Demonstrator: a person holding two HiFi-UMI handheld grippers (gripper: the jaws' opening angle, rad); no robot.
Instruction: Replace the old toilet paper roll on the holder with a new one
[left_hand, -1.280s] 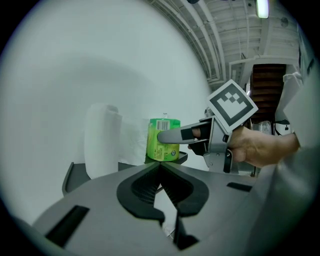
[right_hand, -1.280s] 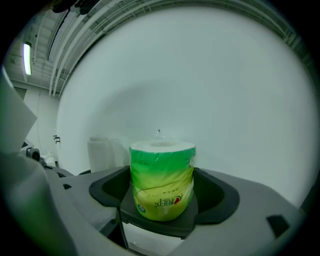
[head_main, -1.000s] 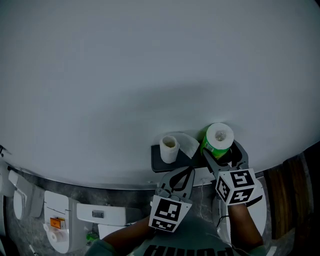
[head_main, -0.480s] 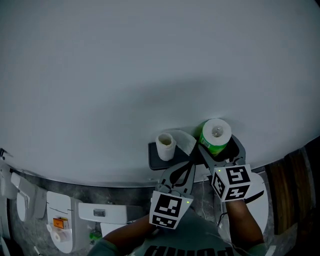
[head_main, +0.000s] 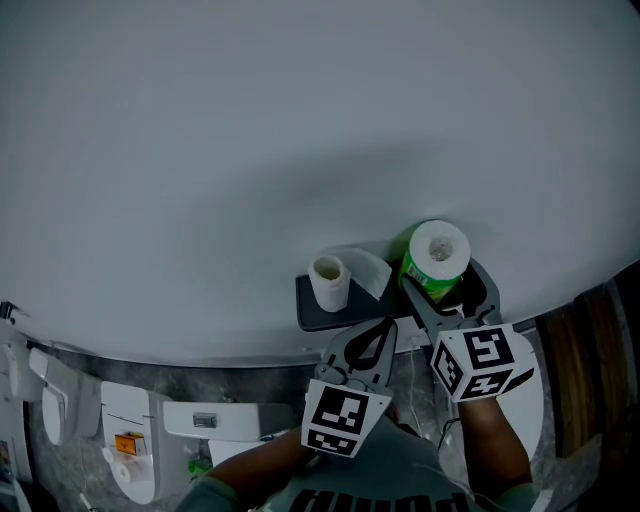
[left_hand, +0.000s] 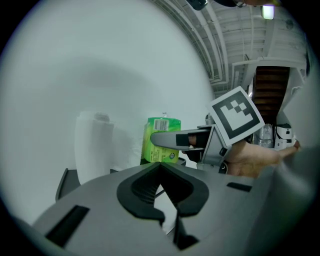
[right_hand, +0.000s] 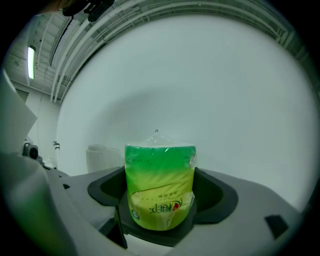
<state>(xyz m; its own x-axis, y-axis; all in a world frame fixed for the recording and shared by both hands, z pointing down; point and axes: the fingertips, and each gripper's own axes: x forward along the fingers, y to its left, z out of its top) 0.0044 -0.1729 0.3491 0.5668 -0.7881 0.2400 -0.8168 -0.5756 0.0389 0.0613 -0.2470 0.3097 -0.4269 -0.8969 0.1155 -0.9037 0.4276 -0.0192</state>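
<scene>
At lower left: white bathroom fixtures below the pale wall.
Old roll: nearly spent, upright at the left of the dark holder shelf.
Paper tail: loose, lying between the two rolls.
Left gripper: jaws together on nothing, just below the shelf.
New roll: green-wrapped, over the shelf's right end, near the wall.
Right gripper: clamped on the new roll's sides.

New roll, over holder shelf right end: glossy crinkled green plastic wrap. Old roll on shelf: matt white paper. Shelf: dark, matt. Wall behind shelf: smooth, matt. Right gripper: matt grey plastic.
</scene>
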